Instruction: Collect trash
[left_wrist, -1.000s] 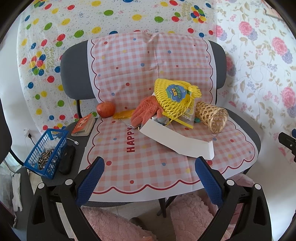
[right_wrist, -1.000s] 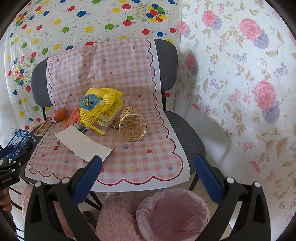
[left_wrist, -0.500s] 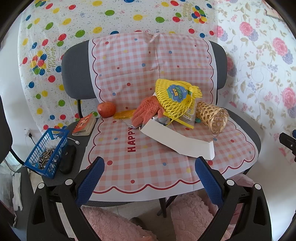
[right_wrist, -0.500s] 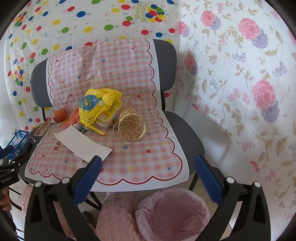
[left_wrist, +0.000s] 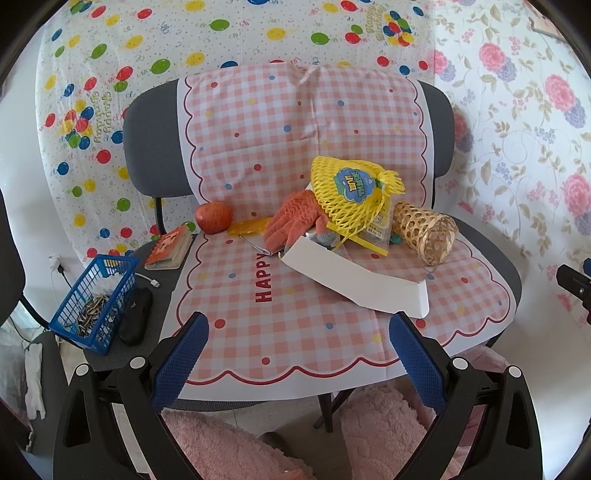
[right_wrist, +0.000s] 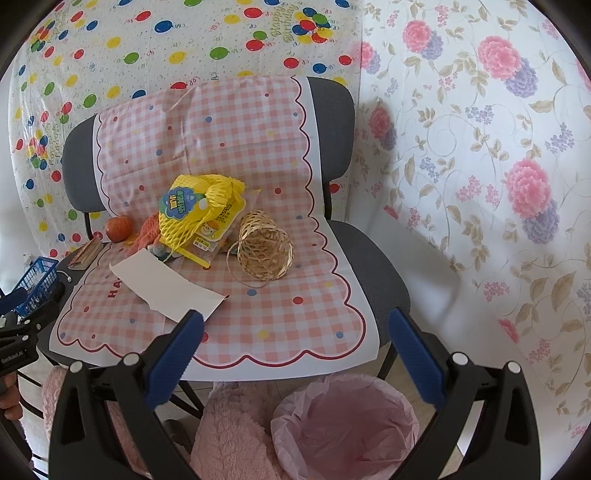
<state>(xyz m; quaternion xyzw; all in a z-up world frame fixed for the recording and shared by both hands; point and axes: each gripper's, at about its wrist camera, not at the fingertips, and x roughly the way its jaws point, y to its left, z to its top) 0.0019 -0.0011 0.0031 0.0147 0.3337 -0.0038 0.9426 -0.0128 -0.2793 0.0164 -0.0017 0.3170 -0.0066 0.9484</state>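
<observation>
no trash is picked up yet — both the left hand-held gripper (left_wrist: 295, 354) and the right hand-held gripper (right_wrist: 295, 350) are spread wide and hold nothing. the white card (left_wrist: 354, 277) and yellow net (left_wrist: 351, 199) lie on the chair (left_wrist: 491, 251). the bin (right_wrist: 343, 428) waits below. next, reach in and pinch the card's near edge

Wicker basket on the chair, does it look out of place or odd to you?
Yes. The wicker basket lies tipped on its side on the checked cloth, open mouth facing the camera, right of the yellow net bag. Nothing visibly spilled from it.
</observation>
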